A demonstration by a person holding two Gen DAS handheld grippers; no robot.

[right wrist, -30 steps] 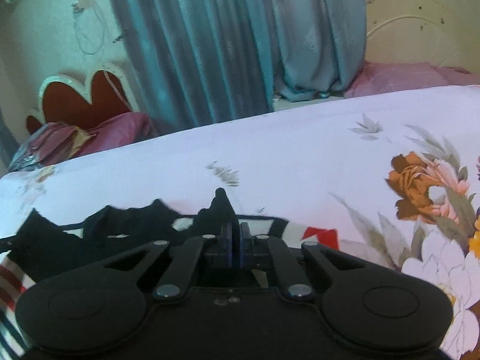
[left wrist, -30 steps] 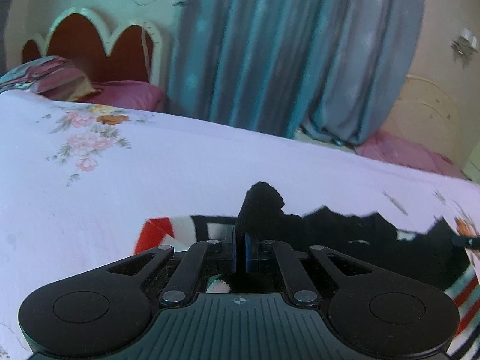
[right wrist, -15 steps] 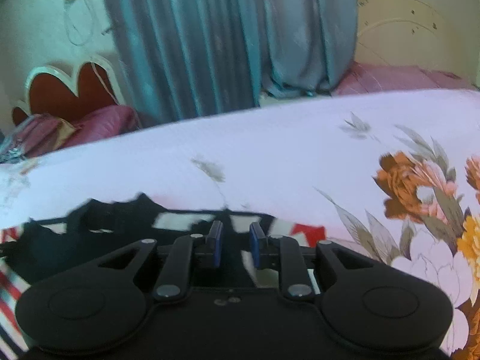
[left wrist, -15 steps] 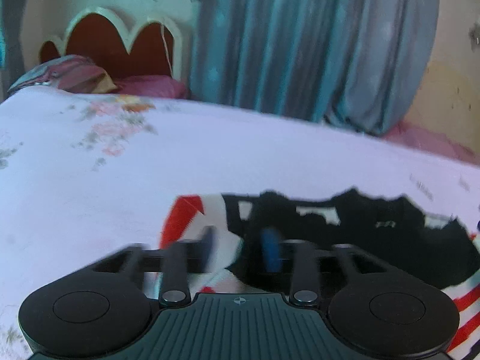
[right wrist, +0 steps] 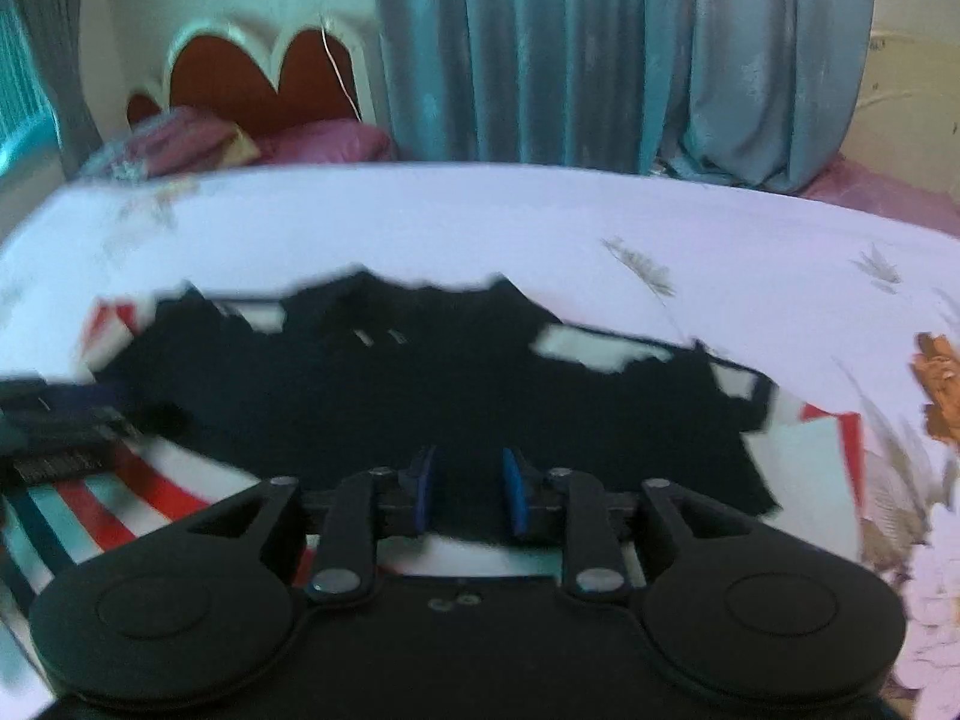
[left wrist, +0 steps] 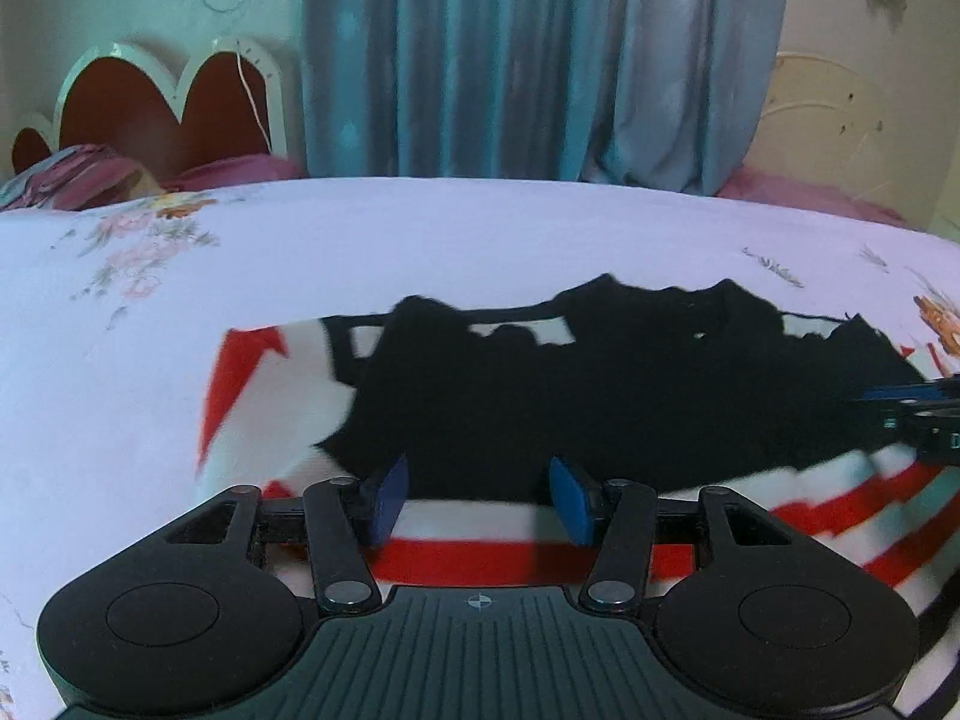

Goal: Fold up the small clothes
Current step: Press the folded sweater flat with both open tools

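Behind the work, teal pleated curtains point(left wrist: 540, 60) hang over a scalloped red-and-white headboard point(left wrist: 156, 102); the working surface is a bed covered by a white floral-print bedsheet point(left wrist: 480, 228).

Left to right: the left gripper point(left wrist: 478, 501) hangs over the near left part of the garment with its blue-padded fingers point(left wrist: 387, 501) well apart and nothing between them. The task's thing, a small black cloth garment point(left wrist: 600, 396), lies spread on a red, white and dark striped cloth point(left wrist: 480, 558) in the middle of the bed; its far edge is ragged and bunched, and whether a fold has yet been laid cannot be told. The right gripper point(right wrist: 468, 489) stands over the near right part of the garment; its jaws are opening, the gap still narrow, and no cloth is pinched between its blue fingers point(right wrist: 515, 492). Each gripper shows at the edge of the other's view, blurred.

Step in hand, as judged: both grippers free above the garment, ready for a fresh grasp. To do it well, choose matching points on one edge, take only the black layer and not the striped cloth beneath, close both grips fully before lifting, and carry the edge across evenly so the crease lies straight. A one-sided pull would likely skew the fold.
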